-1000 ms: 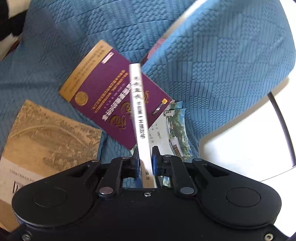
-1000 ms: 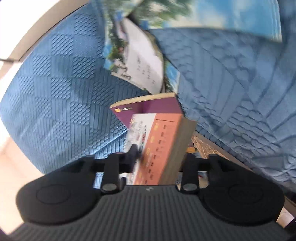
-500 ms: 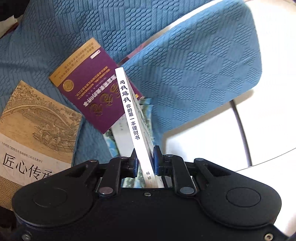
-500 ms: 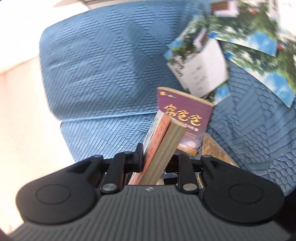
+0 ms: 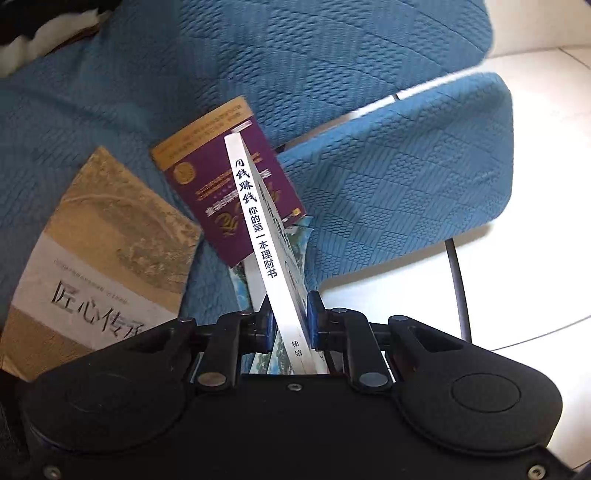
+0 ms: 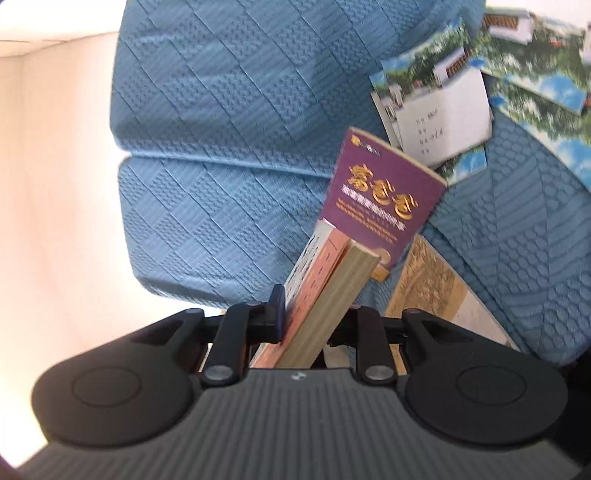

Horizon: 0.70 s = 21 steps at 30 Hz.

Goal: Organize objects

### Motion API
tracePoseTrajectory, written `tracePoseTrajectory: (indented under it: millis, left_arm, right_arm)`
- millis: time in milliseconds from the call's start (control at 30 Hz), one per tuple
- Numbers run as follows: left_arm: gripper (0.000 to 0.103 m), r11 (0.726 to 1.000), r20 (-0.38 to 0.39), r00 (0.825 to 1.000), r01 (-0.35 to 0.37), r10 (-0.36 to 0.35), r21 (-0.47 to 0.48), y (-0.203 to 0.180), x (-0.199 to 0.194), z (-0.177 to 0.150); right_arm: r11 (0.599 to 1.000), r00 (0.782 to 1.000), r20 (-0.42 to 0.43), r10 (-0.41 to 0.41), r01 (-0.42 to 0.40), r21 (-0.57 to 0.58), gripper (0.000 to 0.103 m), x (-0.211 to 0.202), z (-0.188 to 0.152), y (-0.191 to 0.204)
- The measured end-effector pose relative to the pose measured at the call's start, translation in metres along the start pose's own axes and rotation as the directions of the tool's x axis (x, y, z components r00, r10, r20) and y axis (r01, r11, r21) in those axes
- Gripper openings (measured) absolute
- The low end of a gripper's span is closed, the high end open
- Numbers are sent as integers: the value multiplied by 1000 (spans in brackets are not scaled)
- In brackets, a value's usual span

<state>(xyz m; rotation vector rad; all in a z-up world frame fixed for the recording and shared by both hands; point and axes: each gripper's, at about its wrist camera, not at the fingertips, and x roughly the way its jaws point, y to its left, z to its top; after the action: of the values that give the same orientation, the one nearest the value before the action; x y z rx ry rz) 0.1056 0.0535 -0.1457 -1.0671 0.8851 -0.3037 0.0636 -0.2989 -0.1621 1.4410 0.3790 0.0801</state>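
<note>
My left gripper [image 5: 290, 319] is shut on a thin white book [image 5: 255, 236], held on edge with its printed spine facing me and leaning left. Behind it on the blue sofa cover [image 5: 388, 184] lie a purple book [image 5: 221, 192] and a tan book [image 5: 110, 251] with an old painting on its cover. My right gripper [image 6: 314, 314] is shut on an orange book [image 6: 328, 284], its tan page edge turned toward me. Beyond it in the right wrist view are the purple book [image 6: 380, 199], the tan book [image 6: 436, 291] and a scenic photo booklet [image 6: 443, 118].
The booklet's edge [image 5: 301, 236] shows under the white book. The blue sofa cover [image 6: 221, 147] fills most of both views. Pale floor [image 5: 535, 184] lies to the right of the sofa, with a thin dark cable or bar [image 5: 458, 284] crossing it. A black-and-white cushion [image 5: 44, 26] sits top left.
The left gripper has carried the white book sideways, bringing more of the tan book into view. The right gripper has risen and rolled with the orange book, turning it from flat to on edge.
</note>
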Motion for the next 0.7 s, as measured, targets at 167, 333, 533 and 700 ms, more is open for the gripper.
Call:
tracePoseTrajectory:
  millis: [167, 333, 533, 700]
  left_arm:
    - [15, 999, 31, 999, -23, 24, -29, 38, 0, -1]
    - [15, 996, 29, 999, -32, 34, -81, 71, 7, -2]
    - [15, 991, 31, 997, -74, 77, -109, 86, 15, 0]
    - [14, 984, 39, 996, -71, 78, -163, 108, 12, 0]
  right_arm:
    - [1000, 1000, -15, -14, 14, -6, 24, 15, -19, -26]
    - [996, 997, -37, -72, 71, -45, 24, 28, -29, -41]
    - [996, 993, -75, -91, 90, -16, 25, 41, -32, -63]
    - [992, 985, -119, -122, 120, -25, 27, 51, -40, -68]
